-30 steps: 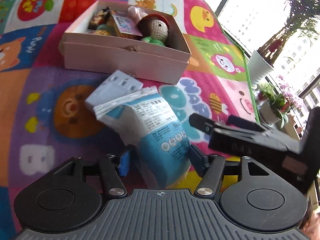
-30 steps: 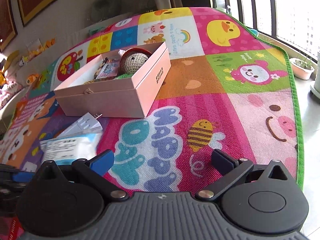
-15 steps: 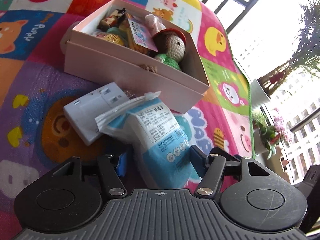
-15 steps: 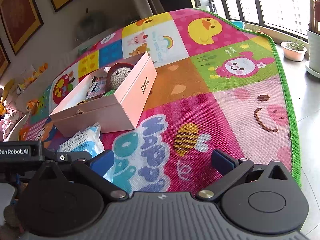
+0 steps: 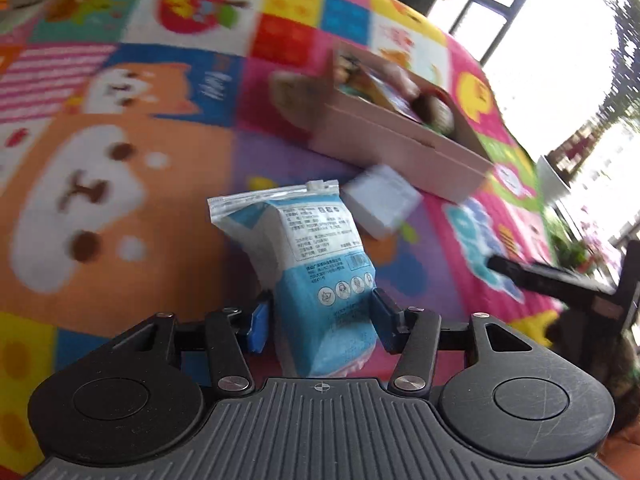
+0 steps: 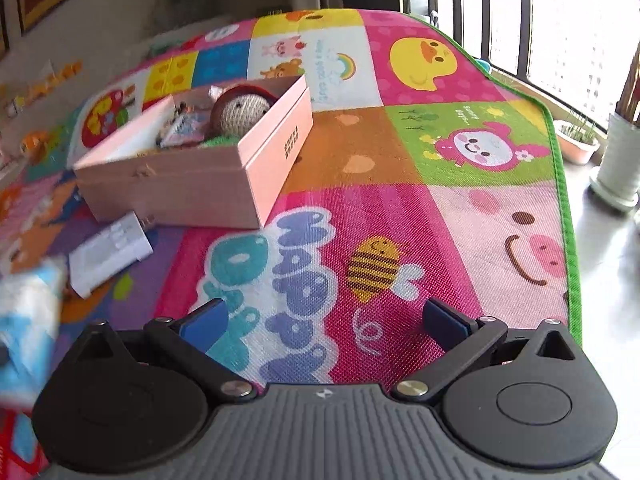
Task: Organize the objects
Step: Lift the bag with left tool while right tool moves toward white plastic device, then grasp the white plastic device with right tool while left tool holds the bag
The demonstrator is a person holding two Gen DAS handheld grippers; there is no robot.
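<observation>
A blue and white zip bag (image 5: pixel 316 256) stands upright between the fingers of my left gripper (image 5: pixel 318 318). Its jaws are closing and the pads press on the bag's lower sides. It shows blurred at the left edge of the right wrist view, bag (image 6: pixel 28 320). Beyond it a white plug adapter (image 5: pixel 380 204) lies on the mat in front of the open pink box (image 5: pixel 400 136). The box (image 6: pixel 200 180) holds a crochet doll (image 6: pixel 240 110) and small toys. My right gripper (image 6: pixel 324 320) hangs open over the mat with nothing between its fingers.
A colourful play mat (image 6: pixel 360 152) covers the floor, and its green edge (image 6: pixel 560 184) runs along the right. White plant pots (image 6: pixel 616 168) stand on bare floor by the window. The right gripper's body (image 5: pixel 560 284) juts in at the right of the left wrist view.
The left gripper swung to the left with the bag staying between its fingers, so box and adapter slid to the right of its view. The right gripper's view turned a little.
</observation>
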